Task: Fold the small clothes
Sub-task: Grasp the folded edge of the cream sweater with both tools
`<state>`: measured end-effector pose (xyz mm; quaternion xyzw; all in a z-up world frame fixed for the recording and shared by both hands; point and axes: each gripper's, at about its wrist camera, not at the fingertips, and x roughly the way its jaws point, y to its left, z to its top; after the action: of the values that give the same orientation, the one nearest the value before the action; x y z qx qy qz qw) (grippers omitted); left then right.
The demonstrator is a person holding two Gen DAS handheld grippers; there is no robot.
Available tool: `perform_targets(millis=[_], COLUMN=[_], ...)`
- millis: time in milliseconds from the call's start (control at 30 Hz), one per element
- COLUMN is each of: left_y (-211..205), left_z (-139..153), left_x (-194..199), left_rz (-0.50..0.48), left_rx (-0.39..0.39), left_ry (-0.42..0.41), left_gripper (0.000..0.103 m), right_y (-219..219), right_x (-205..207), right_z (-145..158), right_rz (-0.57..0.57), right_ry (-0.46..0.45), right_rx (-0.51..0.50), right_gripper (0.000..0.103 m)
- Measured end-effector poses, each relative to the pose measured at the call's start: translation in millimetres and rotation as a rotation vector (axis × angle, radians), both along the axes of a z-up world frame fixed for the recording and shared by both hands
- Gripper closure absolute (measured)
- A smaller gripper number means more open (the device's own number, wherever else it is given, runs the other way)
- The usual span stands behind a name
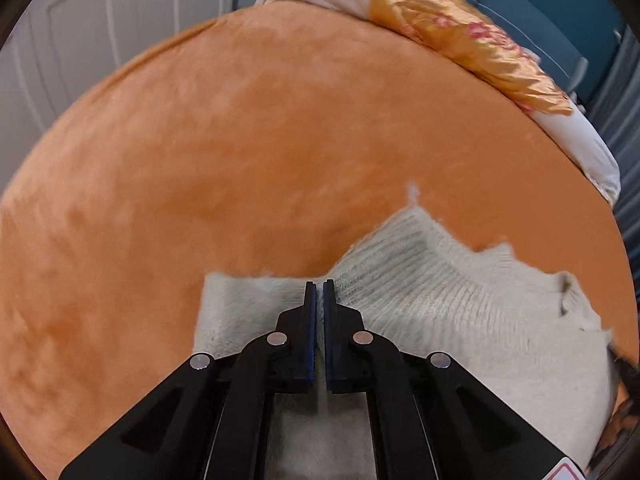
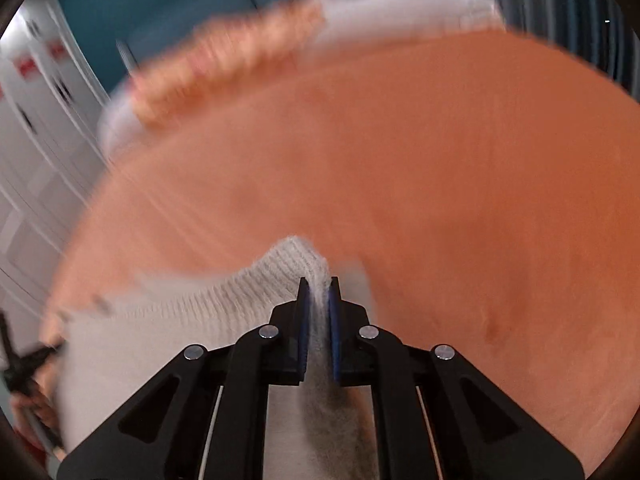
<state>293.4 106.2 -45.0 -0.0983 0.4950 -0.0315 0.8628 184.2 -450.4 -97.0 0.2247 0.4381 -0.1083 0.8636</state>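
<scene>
On the orange bed cover point(image 1: 240, 152), I am gripping a cream knit sweater point(image 1: 460, 320) below both grippers: left gripper point(image 1: 319, 286) pinching its edge, right gripper point(image 2: 319, 282) clamping ribbed fabric. Mid-fold, I judge; next calls for carrying both corners across evenly.

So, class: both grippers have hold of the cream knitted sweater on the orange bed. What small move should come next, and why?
Probably carry both held edges forward together and lay them down flat. The left gripper and right gripper are each shut on the cream sweater, whose ribbed edge is raised and bunched above the orange bedcover, so the fold looks unfinished.
</scene>
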Motion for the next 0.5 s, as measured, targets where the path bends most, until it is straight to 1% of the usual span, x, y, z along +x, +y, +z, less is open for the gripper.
perform_targets(millis=[67, 100, 133, 200, 233, 267, 300, 333, 367, 433, 500], left_y=[3, 4, 4, -3, -13, -21, -32, -42, -58, -81, -101], left_z=[4, 10, 20, 44, 63, 73, 83, 90, 93, 86, 64], left_x=[-2, -5, -12, -28, -48, -60, -75, -89, -106, -128, -146], left_rz=[0.035, 0.043, 0.041, 0.013, -0.009, -0.032, -0.064, -0.098, -0.142, -0.212, -0.261], left_rx=[-0.029, -0.049, -0.052, -0.041, -0.013, 0.0, 0.005, -0.001, -0.011, -0.043, -0.04], left_ry=[-0.007, -0.019, -0.042, -0.103, -0.153, -0.181, -0.206, -0.22, -0.218, -0.182, -0.114], left_gripper=[0.101, 0.101, 0.1, 0.1, 0.1, 0.1, 0.1, 0.1, 0.1, 0.1, 0.1], right_y=[6, 10, 16, 32, 49, 64, 77, 103, 124, 182, 222], right_x=[-4, -8, -17, -32, -44, -48, -52, -58, -61, -71, -81], right_z=[18, 29, 43, 67, 81, 87, 88, 88, 85, 71, 57], right_rz=[0.0, -0.008, -0.02, -0.02, 0.012, 0.055, 0.091, 0.164, 0.221, 0.369, 0.465], right_ry=[-0.029, -0.048, -0.085, -0.137, -0.172, -0.189, -0.195, -0.193, -0.183, -0.147, -0.119], right_rx=[-0.043, -0.053, -0.072, -0.128, -0.13, -0.106, -0.088, -0.06, -0.042, 0.0, 0.001], right_gripper=[0.093, 0.092, 0.091, 0.091, 0.091, 0.091, 0.091, 0.091, 0.091, 0.091, 0.091])
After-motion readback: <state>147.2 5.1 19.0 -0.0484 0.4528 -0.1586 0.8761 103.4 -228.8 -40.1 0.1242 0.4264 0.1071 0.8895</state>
